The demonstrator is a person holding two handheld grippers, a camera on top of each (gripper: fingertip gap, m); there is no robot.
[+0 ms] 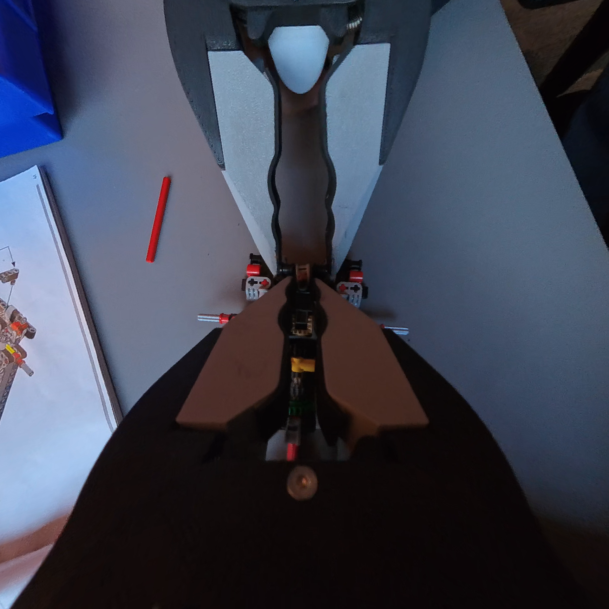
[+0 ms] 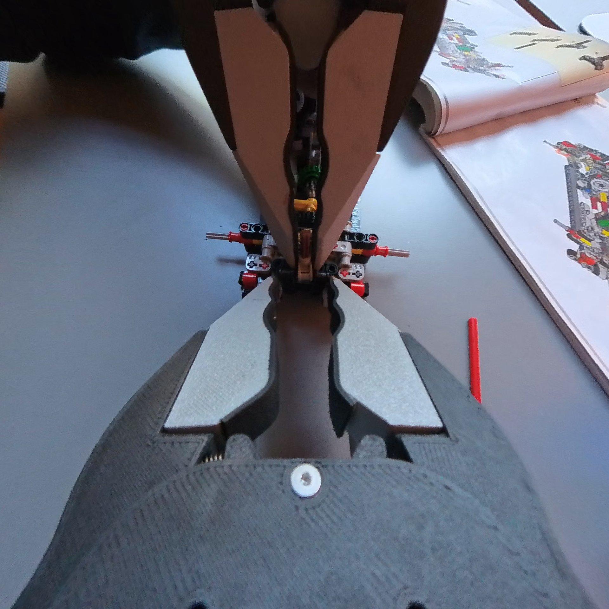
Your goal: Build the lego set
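Both jaws clamping model (image 2: 304,260), red rod (image 2: 474,359) beside

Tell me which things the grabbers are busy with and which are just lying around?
Busy with: the brick model, clamped along its middle by the left gripper, with the right gripper closed on its end.

Lying about: the red axle, the open instruction booklet and the blue box, all untouched on the table.
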